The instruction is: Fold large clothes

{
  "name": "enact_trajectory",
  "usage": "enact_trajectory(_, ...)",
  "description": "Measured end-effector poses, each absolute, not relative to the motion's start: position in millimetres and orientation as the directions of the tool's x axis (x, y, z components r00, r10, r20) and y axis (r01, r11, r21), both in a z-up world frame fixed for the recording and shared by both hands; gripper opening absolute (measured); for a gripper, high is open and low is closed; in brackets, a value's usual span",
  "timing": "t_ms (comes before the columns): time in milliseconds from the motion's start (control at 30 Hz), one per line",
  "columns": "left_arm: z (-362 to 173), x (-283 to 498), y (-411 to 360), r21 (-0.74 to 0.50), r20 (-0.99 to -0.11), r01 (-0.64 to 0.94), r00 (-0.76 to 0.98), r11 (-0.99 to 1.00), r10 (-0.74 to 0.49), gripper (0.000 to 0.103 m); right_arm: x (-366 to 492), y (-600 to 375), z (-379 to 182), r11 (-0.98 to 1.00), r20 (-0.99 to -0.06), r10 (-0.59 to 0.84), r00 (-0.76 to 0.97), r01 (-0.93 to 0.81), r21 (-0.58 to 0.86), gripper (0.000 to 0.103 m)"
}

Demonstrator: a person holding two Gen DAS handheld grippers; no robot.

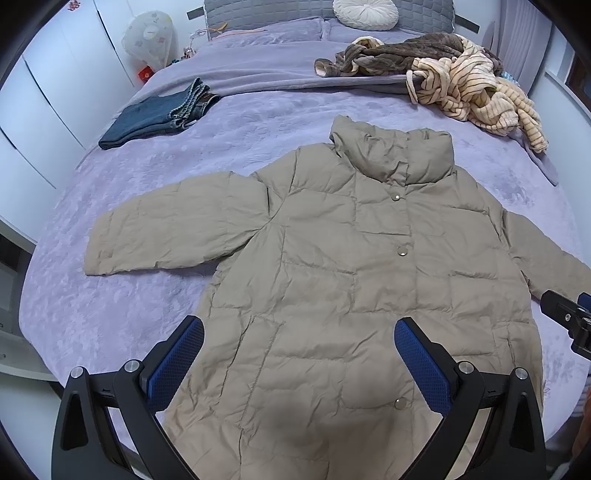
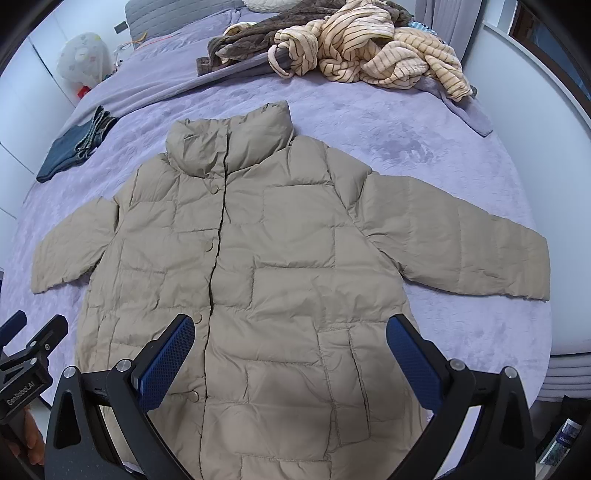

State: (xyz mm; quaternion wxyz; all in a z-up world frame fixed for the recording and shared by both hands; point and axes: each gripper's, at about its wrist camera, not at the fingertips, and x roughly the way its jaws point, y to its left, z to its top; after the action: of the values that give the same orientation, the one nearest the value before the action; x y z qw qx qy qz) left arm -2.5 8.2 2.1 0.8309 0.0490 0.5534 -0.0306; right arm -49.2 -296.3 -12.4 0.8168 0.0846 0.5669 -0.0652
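A beige quilted puffer jacket (image 1: 332, 258) lies flat and front-up on the purple bed cover (image 1: 129, 306), collar away from me, both sleeves spread out to the sides; it also shows in the right wrist view (image 2: 288, 266). My left gripper (image 1: 299, 332) is open and empty, hovering above the jacket's lower left front. My right gripper (image 2: 290, 328) is open and empty above the jacket's lower right front. Each gripper shows at the edge of the other's view, the right one (image 1: 569, 317) and the left one (image 2: 33, 343).
Folded blue jeans (image 1: 159, 114) lie at the bed's far left. A heap of brown and striped cream clothes (image 1: 454, 77) sits at the far right. A white round cushion (image 1: 365, 13) rests at the headboard. White cupboards (image 1: 48, 110) stand on the left.
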Motion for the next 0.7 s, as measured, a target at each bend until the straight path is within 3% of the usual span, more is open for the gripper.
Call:
enact_trajectory(567, 3.5, -4.6, 8.1, 0.082, -0.957, 0.104, 0.286, 0.991, 0.049, 0.103, -50.8, -294.6, -16.1, 0.977, -0.935, 0.026, 0.354, 0.189, 0.099, 0.103)
enact_trajectory(700, -0.1, -2.3, 15.7, 0.017, -0.949, 0.101, 0.315, 0.995, -0.016, 0.103, -49.3, -293.8, -21.0, 0.967, -0.939, 0.076, 0.335, 0.206, 0.152, 0.103)
